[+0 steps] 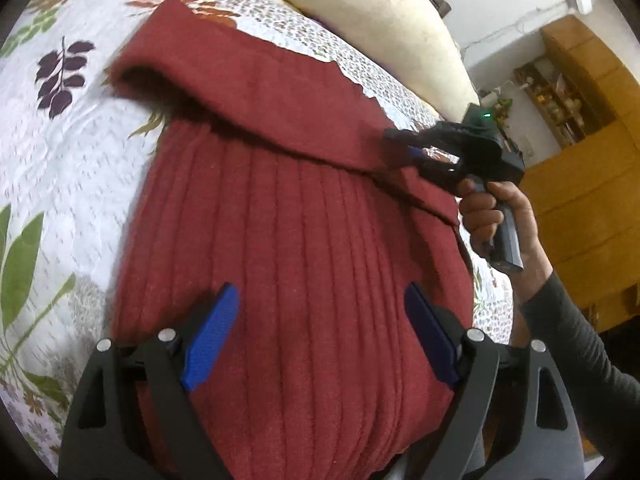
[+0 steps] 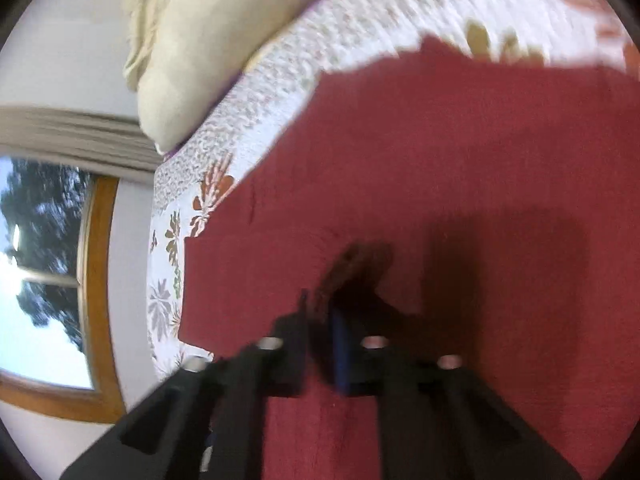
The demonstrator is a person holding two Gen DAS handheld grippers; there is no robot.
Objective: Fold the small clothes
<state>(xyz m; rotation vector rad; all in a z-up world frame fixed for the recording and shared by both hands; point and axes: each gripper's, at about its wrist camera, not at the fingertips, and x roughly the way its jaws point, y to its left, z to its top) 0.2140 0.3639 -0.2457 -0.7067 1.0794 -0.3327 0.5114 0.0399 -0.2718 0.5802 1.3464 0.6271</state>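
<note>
A dark red ribbed knit garment [image 1: 280, 220] lies on a floral bedspread [image 1: 80, 128]. Its far part is turned over toward me in a fold. My left gripper [image 1: 320, 308] hovers open over the near part of the garment, blue pads wide apart and holding nothing. My right gripper [image 1: 404, 148] sits at the right end of the fold, held by a hand [image 1: 496, 216]. In the right wrist view the right gripper [image 2: 320, 312] is shut, with a pinch of the red garment [image 2: 440, 160] between its fingers. That view is blurred.
A cream pillow [image 1: 380, 12] lies at the far side of the bed. The bed's right edge [image 1: 488, 292] runs near the person's grey sleeve [image 1: 576, 344]. A wooden cupboard [image 1: 592, 184] stands to the right. A window [image 2: 44, 272] shows in the right wrist view.
</note>
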